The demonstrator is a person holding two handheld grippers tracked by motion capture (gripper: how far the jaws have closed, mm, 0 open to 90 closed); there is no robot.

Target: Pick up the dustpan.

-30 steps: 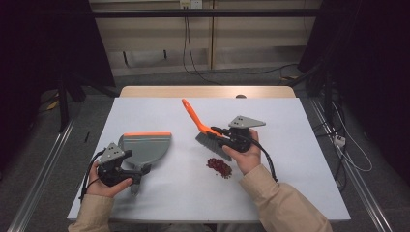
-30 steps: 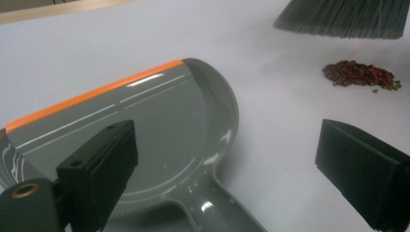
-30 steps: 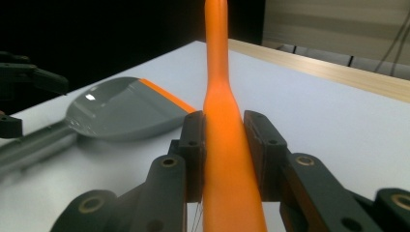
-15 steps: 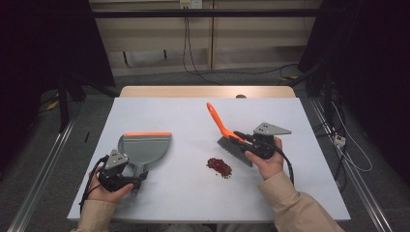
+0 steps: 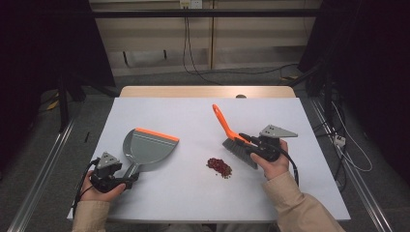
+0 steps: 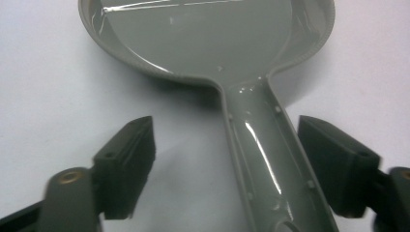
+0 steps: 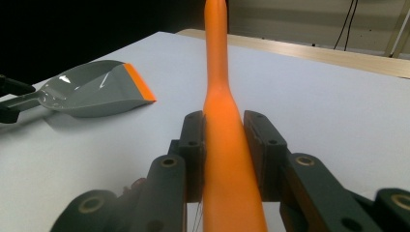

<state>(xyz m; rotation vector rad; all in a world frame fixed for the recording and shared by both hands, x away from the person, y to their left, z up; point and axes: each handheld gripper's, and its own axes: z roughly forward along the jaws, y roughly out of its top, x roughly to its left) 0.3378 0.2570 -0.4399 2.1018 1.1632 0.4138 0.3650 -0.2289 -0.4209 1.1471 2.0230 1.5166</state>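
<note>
Brush [image 5: 231, 137] and right gripper [image 5: 247, 145] now sit right of the red crumb pile [image 5: 219, 166], shifted from directly above it toward frame right, while the left gripper [image 5: 126, 180] has slid slightly lower along the dustpan [image 5: 147, 147] handle.

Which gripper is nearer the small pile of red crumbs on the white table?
Right. The right gripper, clamping the orange-handled brush, sits just right of the red crumbs; the left gripper is farther left, at the grey dustpan handle.

An orange-handled brush [image 5: 232, 137] stands tilted beside red crumbs [image 5: 219, 167]; a grey dustpan [image 5: 145, 151] lies flat.
</note>
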